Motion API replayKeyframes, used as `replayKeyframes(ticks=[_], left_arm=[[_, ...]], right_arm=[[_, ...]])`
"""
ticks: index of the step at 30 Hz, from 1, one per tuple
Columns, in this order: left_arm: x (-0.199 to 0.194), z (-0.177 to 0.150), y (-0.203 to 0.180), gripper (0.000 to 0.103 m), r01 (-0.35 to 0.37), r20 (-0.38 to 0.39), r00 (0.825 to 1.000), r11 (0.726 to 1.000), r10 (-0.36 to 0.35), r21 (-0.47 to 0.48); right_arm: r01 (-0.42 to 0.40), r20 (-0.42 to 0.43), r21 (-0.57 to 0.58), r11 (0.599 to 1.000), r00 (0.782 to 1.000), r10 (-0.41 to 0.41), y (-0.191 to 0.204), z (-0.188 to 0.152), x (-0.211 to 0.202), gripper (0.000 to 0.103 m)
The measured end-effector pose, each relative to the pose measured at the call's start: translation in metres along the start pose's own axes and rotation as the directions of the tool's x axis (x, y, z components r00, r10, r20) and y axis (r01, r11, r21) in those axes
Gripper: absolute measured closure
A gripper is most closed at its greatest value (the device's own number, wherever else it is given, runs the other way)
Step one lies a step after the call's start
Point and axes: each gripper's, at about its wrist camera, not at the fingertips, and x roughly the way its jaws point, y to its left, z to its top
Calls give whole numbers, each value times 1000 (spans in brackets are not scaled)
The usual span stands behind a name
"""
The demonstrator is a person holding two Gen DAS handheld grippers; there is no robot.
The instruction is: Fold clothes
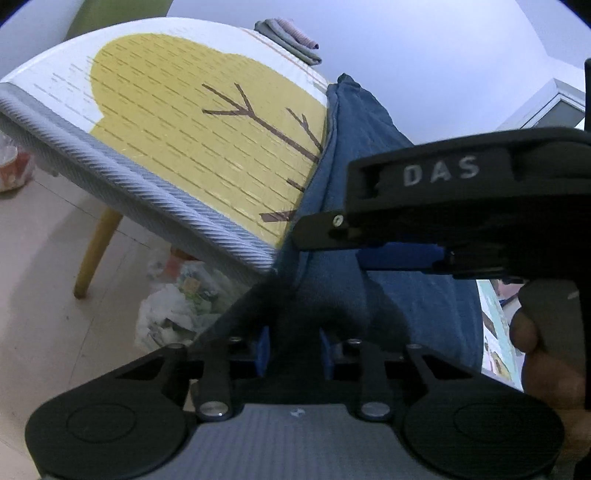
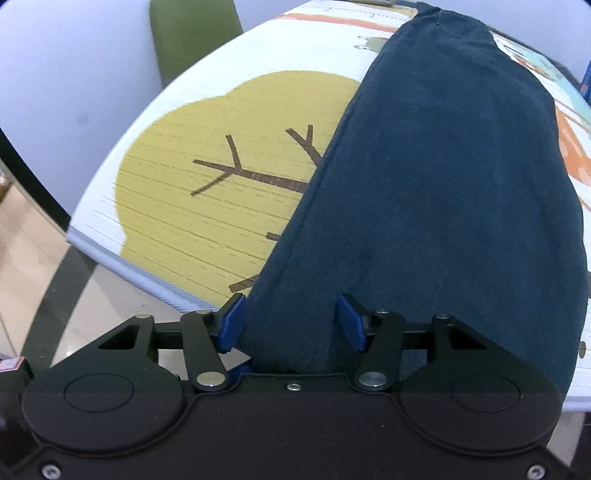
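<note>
A long dark blue garment [image 2: 443, 177] lies along the table [image 2: 207, 122], which has a yellow tree mat on it, and its near end reaches the table's front edge. My left gripper [image 1: 295, 350] is shut on that near end, with dark cloth bunched between its blue pads [image 1: 264, 350]. My right gripper [image 2: 291, 321] stands open, its blue pads [image 2: 232, 321] wide apart on either side of the garment's left edge. In the left wrist view the right gripper [image 1: 399, 243] crosses from the right just above the blue garment [image 1: 354, 140], held by a hand [image 1: 532, 332].
A small pile of folded grey and striped clothes [image 1: 288, 35] sits at the table's far end. A green chair [image 2: 192, 33] stands behind the table. Plastic bags [image 1: 173, 306] and a yellow table leg [image 1: 96, 254] are on the floor below the front edge.
</note>
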Motion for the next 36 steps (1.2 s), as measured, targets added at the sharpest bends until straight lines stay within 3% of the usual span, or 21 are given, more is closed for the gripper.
replayKeyframes(ticks=[5,7,8,13,17,25,30,36], left_arm=[[1,1,-1,82,10,-5,1000,1000,-10,-5],[-1,1,-3,86,10,0,1000,1000,-10,9],[-4,0,-5,87,7,8,1000,1000,-7,18],[-24,-1,-10,94,13,21,1000,1000,-13,10],[-47,3,-21,95,39,50,998,999,-39,4],[-79,20,-37,95,18,119,993,1000,-17,-8],[-75,23,-19,95,-18,83,996,998,24,-63],[-55,18,13,94,-69,8,997,985,71,-160]], right_arm=[[61,1,-16,998,998,-61,5,-2,7,77],[48,-7,4,999,999,-48,2,-1,7,91],[38,-6,19,999,999,-38,-1,-1,4,93],[-11,7,97,995,1000,10,-12,0,-12,96],[-55,38,150,987,998,50,-23,1,-33,97],[-132,76,198,971,990,119,-25,18,-59,97],[-149,69,191,970,988,138,-15,24,-59,97],[-114,-12,131,985,993,117,4,17,-25,97]])
